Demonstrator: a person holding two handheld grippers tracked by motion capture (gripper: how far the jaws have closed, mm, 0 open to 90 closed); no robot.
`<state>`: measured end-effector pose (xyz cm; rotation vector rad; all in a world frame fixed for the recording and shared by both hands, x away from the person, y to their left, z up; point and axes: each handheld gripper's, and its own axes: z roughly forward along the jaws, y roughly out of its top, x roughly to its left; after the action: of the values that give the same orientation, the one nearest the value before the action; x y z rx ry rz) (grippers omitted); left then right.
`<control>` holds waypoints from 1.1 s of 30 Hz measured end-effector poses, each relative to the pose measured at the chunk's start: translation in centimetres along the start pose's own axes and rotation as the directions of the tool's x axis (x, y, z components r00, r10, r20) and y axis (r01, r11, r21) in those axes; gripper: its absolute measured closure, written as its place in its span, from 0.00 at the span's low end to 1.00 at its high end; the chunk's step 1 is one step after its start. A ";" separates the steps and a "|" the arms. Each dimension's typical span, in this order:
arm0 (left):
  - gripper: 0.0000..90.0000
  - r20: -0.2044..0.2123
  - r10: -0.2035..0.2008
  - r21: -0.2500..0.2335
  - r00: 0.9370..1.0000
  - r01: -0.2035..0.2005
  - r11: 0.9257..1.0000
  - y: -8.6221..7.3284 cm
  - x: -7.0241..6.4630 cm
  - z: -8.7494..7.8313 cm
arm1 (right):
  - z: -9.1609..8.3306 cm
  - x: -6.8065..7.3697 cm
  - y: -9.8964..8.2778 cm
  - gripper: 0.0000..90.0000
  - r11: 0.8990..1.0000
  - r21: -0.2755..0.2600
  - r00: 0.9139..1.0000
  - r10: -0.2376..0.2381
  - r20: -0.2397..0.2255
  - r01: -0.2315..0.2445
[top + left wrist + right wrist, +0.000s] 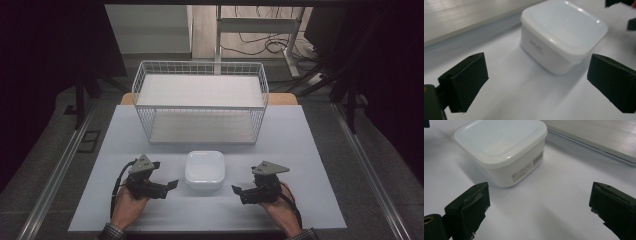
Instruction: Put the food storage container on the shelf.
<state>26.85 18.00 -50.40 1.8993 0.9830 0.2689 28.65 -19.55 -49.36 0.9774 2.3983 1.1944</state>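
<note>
1. At the near edge of the high view, the person's two hands come in from the bottom; the sleeves are cut off by the frame.
2. The left hand-held gripper (pixel 172 184) rests low over the tabletop (pixel 310 200), jaws spread wide with nothing between them, pointing inward toward the centre.
3. The right hand-held gripper (pixel 236 189) mirrors it on the other side, jaws likewise spread wide and empty; neither touches anything but the air above the tabletop.
4. Between the two, just beyond their tips, sits a white lidded container (pixel 204 170), square with rounded corners, apart from both. Small print on its side wall shows in both gripper views but is too blurred to read.
5. In the left gripper view the container (pixel 564 32) stands ahead of the jaws; the other gripper's dark tips are cut off at the top right corner.
6. Farther back stands a white wire rack (pixel 200 102) with two shelves.
7. Beyond the rack, the room is dark; cables on the floor are barely made out.
</note>
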 end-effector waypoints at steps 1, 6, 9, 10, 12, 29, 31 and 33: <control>0.03 0.020 -0.018 0.000 1.000 0.018 1.000 0.1 0.1 0.2 | 0.2 0.1 0.1 0.03 1.000 0.000 1.000 -0.002 0.000 0.002; 0.04 0.038 -0.032 0.004 0.999 0.032 0.999 0.5 0.1 0.7 | 0.6 0.4 1.1 0.01 1.000 -0.014 0.999 0.016 -0.034 -0.016; 0.07 0.031 -0.001 0.014 1.000 0.001 1.000 1.0 -0.1 0.9 | 0.9 0.6 1.9 0.01 1.000 -0.012 0.999 0.022 -0.040 -0.022; 0.08 0.034 0.020 0.027 0.999 -0.021 0.999 1.6 -0.4 1.3 | 1.0 0.6 2.2 0.01 1.000 -0.006 0.999 0.018 -0.043 -0.018; 0.09 0.019 0.056 0.040 0.998 -0.057 0.998 2.2 -0.6 1.7 | 1.1 0.7 2.8 0.01 1.000 0.013 0.999 0.017 -0.038 -0.016; 0.14 0.039 0.050 0.106 0.998 -0.054 0.993 4.4 0.1 6.4 | 6.3 -0.3 5.8 0.19 0.992 0.082 0.988 0.109 -0.107 -0.100; 0.16 0.089 0.016 0.113 0.996 -0.026 0.993 4.2 0.4 6.5 | 6.7 -0.5 5.6 0.22 0.986 0.098 0.978 0.145 -0.147 -0.131; 0.19 0.163 -0.036 0.129 0.986 0.015 0.992 3.8 0.4 6.6 | 6.7 -0.5 5.6 0.26 0.982 0.110 0.972 0.168 -0.167 -0.151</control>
<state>32.72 13.13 -50.85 1.9875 0.9301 0.0333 35.02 -13.57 -49.14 1.1591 2.5764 1.2790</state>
